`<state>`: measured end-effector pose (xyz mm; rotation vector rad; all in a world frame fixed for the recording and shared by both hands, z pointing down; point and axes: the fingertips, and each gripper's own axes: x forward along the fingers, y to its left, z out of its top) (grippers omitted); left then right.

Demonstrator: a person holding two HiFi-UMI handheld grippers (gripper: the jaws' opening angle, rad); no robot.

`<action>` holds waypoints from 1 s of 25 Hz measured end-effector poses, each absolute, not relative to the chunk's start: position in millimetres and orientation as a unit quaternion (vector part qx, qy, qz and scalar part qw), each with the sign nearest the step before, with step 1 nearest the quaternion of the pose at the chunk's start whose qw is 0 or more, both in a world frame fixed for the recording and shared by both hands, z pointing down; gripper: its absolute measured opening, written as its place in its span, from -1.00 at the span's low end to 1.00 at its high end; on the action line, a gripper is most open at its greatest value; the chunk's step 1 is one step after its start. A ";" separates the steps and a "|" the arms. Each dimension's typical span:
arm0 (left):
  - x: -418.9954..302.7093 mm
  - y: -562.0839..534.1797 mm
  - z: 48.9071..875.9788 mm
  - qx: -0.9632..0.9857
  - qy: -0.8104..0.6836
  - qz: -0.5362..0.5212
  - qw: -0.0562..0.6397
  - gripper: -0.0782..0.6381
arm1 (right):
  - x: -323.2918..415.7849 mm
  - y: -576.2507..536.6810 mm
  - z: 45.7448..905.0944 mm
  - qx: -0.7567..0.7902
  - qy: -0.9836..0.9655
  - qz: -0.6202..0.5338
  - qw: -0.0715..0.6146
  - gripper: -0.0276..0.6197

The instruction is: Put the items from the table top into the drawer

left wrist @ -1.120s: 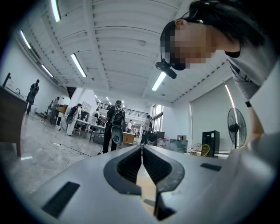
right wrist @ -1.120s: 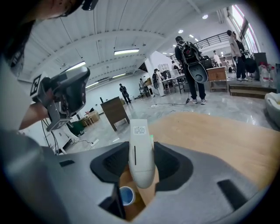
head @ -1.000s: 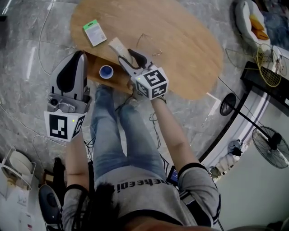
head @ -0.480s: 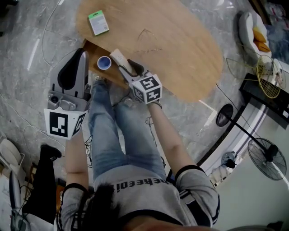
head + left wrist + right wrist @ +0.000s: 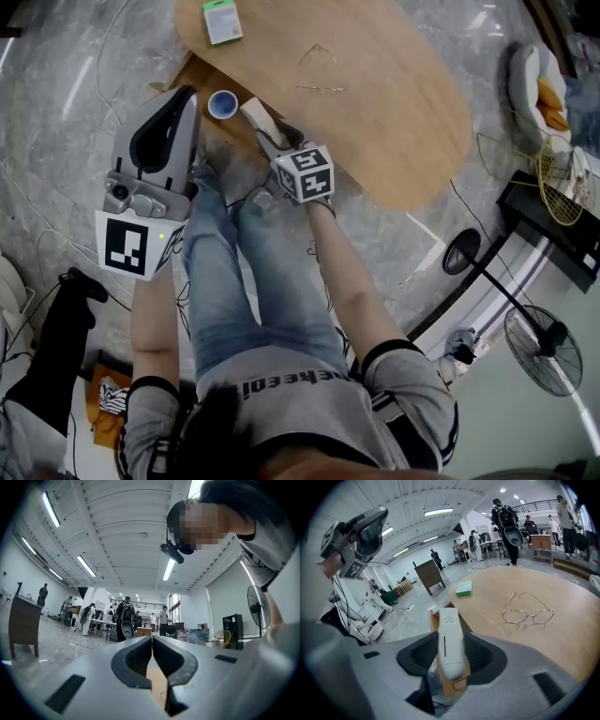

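My right gripper point(image 5: 270, 134) is shut on a white oblong device point(image 5: 254, 115), which hangs over the open wooden drawer point(image 5: 190, 73) at the table's near left edge. In the right gripper view the device point(image 5: 450, 641) sits clamped between both pads, above the drawer point(image 5: 433, 619). A round blue-and-white item point(image 5: 222, 104) lies in the drawer. On the oval wooden table point(image 5: 394, 112) remain a green box point(image 5: 222, 21) and thin-framed glasses point(image 5: 319, 73). To the drawer's left my left gripper point(image 5: 178, 108) is shut and empty, its jaws point(image 5: 152, 641) closed together.
The person's legs in jeans point(image 5: 225, 272) sit just below the drawer. Cables run over the marble floor point(image 5: 66, 112) at left. A standing fan point(image 5: 548, 342) and a racket point(image 5: 553, 169) are at the right. People and tables stand far off in the hall.
My right gripper has carried the white device off the table's edge, down and left over the drawer. The left gripper has moved closer to the drawer's left side.
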<state>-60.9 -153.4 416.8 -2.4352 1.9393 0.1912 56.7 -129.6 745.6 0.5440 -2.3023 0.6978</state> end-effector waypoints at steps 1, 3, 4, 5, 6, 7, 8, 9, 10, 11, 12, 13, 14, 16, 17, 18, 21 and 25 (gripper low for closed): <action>-60.3 -151.5 417.9 -0.781 0.622 0.061 0.011 -0.75 | 57.6 -126.8 749.0 0.208 -0.879 0.268 0.335 -0.36; -61.1 -147.9 421.5 -0.781 0.622 0.061 0.008 -0.75 | 58.5 -121.2 755.9 0.208 -0.876 0.271 0.342 -0.36; -62.4 -146.3 423.5 -0.781 0.622 0.061 0.006 -0.75 | 58.8 -118.7 759.9 0.208 -0.874 0.272 0.346 -0.36; -64.4 -145.0 425.4 -0.781 0.622 0.062 0.003 -0.75 | 59.0 -116.9 764.3 0.208 -0.872 0.271 0.351 -0.36; -67.0 -144.1 427.1 -0.781 0.621 0.064 0.001 -0.75 | 58.8 -116.0 769.0 0.209 -0.870 0.270 0.356 -0.36; -70.2 -143.1 429.0 -0.782 0.620 0.065 0.001 -0.75 | 58.1 -115.9 773.6 0.211 -0.868 0.269 0.360 -0.36; -74.0 -141.5 432.0 -0.784 0.618 0.064 0.001 -0.75 | 57.3 -116.0 778.0 0.216 -0.866 0.269 0.363 -0.36; -78.3 -138.5 436.9 -0.786 0.615 0.059 0.001 -0.75 | 56.6 -115.6 782.3 0.221 -0.863 0.270 0.366 -0.36; -82.8 -133.7 444.3 -0.790 0.610 0.052 -0.002 -0.75 | 56.2 -114.6 786.6 0.228 -0.859 0.272 0.369 -0.36; -87.5 -128.1 452.8 -0.795 0.605 0.043 -0.008 -0.75 | 55.9 -113.5 790.8 0.236 -0.855 0.274 0.372 -0.36; -92.3 -123.4 459.5 -0.800 0.599 0.038 -0.014 -0.75 | 55.5 -112.9 794.6 0.245 -0.851 0.276 0.374 -0.36; -97.0 -120.3 463.7 -0.803 0.595 0.035 -0.018 -0.75 | 55.0 -112.7 797.7 0.253 -0.846 0.278 0.377 -0.36; -101.3 -118.4 466.3 -0.806 0.591 0.033 -0.021 -0.75 | 54.1 -113.0 800.3 0.261 -0.842 0.280 0.379 -0.36; -108.3 -116.6 469.0 -0.813 0.581 0.027 -0.020 -0.75 | 50.8 -115.5 804.8 0.276 -0.836 0.279 0.383 -0.36; -111.0 -116.0 469.8 -0.817 0.575 0.023 -0.019 -0.75 | 49.1 -116.6 807.7 0.281 -0.834 0.277 0.387 -0.36; -113.3 -115.2 471.0 -0.821 0.570 0.021 -0.018 -0.75 | 48.0 -117.0 811.4 0.284 -0.831 0.273 0.394 -0.36; -121.7 -113.7 478.0 -0.828 0.560 0.019 -0.019 -0.75 | 46.1 -115.8 824.1 0.288 -0.820 0.264 0.418 -0.36; -130.0 -112.5 483.8 -0.829 0.559 0.023 -0.014 -0.75 | 43.9 -116.8 837.2 0.296 -0.807 0.255 0.442 -0.36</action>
